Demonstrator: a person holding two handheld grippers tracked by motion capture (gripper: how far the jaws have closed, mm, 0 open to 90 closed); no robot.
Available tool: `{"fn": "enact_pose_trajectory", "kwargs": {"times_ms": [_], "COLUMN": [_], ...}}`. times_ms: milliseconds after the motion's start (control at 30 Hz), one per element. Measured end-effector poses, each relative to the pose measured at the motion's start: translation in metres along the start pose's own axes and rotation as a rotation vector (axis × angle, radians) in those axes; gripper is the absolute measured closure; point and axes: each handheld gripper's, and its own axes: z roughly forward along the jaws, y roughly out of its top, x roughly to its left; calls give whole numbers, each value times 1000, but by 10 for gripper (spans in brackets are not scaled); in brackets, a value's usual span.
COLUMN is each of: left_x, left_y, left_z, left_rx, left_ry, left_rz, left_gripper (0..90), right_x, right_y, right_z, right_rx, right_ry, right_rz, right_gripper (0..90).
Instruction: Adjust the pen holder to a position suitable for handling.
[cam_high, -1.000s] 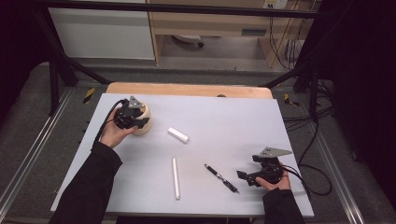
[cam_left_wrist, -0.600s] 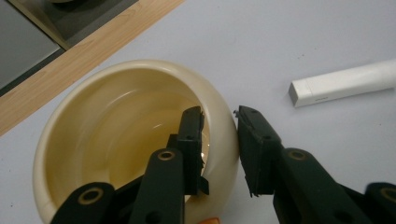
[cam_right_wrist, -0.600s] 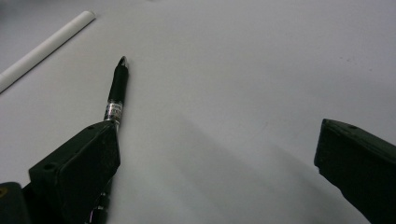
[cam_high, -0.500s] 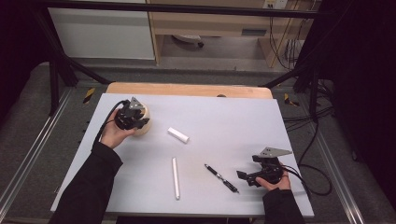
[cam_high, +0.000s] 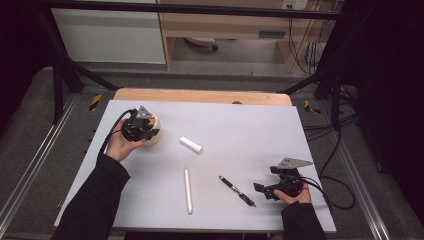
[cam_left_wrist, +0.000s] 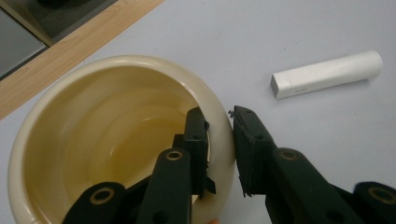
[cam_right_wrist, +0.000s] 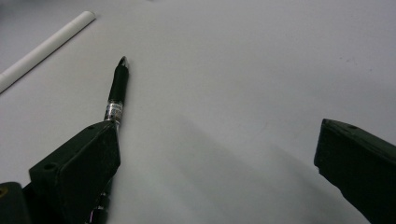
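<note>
1. I have the left gripper (cam_left_wrist: 219, 140) closed on the wall of the bowl (cam_left_wrist: 93, 140): one jaw sits inside the rim, the other outside, and the rim lies between them. The jaws have just been closing, with the wall between them.
2. Seen from above, the bowl (cam_high: 152, 131) stands at the far left of the mat (cam_high: 250, 130), under my left hand.
3. The right gripper (cam_right_wrist: 219, 163) rests low over the mat with jaws wide and nothing between them. The pen (cam_right_wrist: 116, 91) runs along and partly under one jaw, tip pointing ahead of it; it is outside the gap.
4. The white tube (cam_left_wrist: 327, 73) lies apart from the left jaws, off to the side of the outer one. The rod (cam_right_wrist: 44, 46) lies ahead of the right jaws, beyond the pen.
5. Judgement: the step in hand is securing the bowl by its rim. To do it well, I should keep the pads square to the wall and seated deep, since a curved, glossy rim may slip or tilt.
6. Any lift should be slow and level, checking that the bowl does not swing.
7. The right gripper needs shifting sideways to bracket the pen before closing.
</note>
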Motion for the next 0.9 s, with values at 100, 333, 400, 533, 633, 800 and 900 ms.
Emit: {"fn": "enact_pose_trajectory", "kwargs": {"times_ms": [100, 333, 400, 533, 633, 800, 900], "left_x": [-1, -2, -3, -5, -7, -13, -17], "left_y": [0, 1, 1, 1, 2, 1, 0], "left_z": [-2, -12, -14, -20, -25, -31, -34], "left_rx": [-7, -24, -24, -28, -31, -42, -41], "left_ry": [-4, -12, -15, -20, -25, -40, -50], "left_rz": [1, -11, -17, -28, -37, -50, -56], "left_gripper": [757, 764, 768, 770, 773, 778, 779], "right_x": [0, 0, 0, 0, 0, 0, 0], "right_y": [0, 0, 0, 0, 0, 0, 0], "right_z": [0, 0, 0, 0, 0, 0, 0], "right_rx": [0, 2, 2, 4, 1, 2, 2], "right_ry": [0, 0, 0, 0, 0, -1, 0], "right_rz": [-1, -2, -2, -1, 2, -1, 2], "right_gripper": [9, 9, 9, 9, 9, 9, 9]}}
